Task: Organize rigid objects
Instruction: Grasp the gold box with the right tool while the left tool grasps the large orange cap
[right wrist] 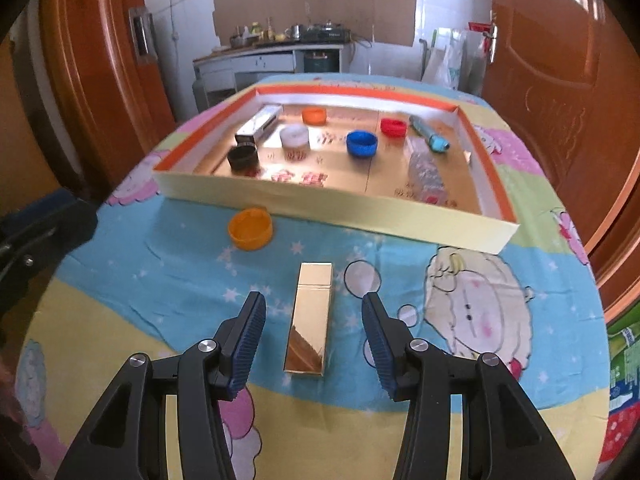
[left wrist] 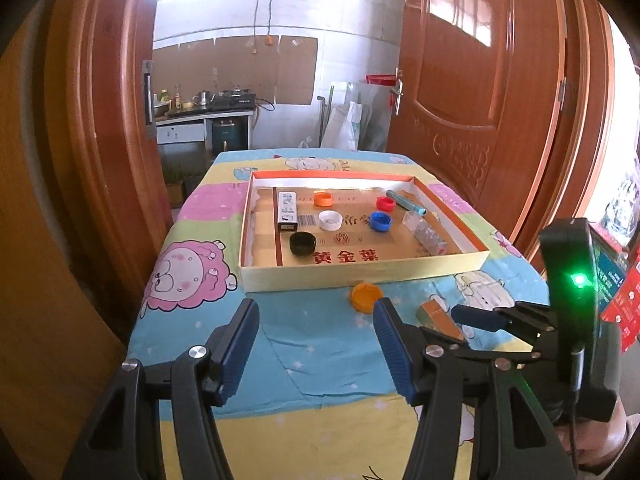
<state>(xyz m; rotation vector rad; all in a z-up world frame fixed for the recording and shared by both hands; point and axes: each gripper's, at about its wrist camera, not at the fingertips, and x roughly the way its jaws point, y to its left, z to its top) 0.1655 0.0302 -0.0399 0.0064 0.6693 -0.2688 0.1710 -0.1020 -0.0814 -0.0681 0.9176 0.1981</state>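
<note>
A long gold box (right wrist: 310, 320) lies on the cartoon-print cloth, in front of the shallow cardboard tray (right wrist: 320, 208). My right gripper (right wrist: 314, 300) straddles the box and is open, with a gap between each pad and the box's sides. An orange cap (right wrist: 251, 228) sits open side up on the cloth, just before the tray's near wall. My left gripper (left wrist: 316, 308) is open over bare cloth with nothing between its fingers. Its right fingertip is close beside the orange cap (left wrist: 366, 296). In the left wrist view, the gold box (left wrist: 438, 318) lies by one of the right gripper's fingers (left wrist: 480, 317).
The tray (left wrist: 360, 270) holds black (left wrist: 303, 243), white (left wrist: 331, 220), orange (left wrist: 323, 199), blue (left wrist: 380, 222) and red (left wrist: 386, 203) caps. It also holds a silver box (left wrist: 287, 211), a teal tube (left wrist: 406, 202) and a clear bottle (left wrist: 426, 234). Wooden doors flank the table.
</note>
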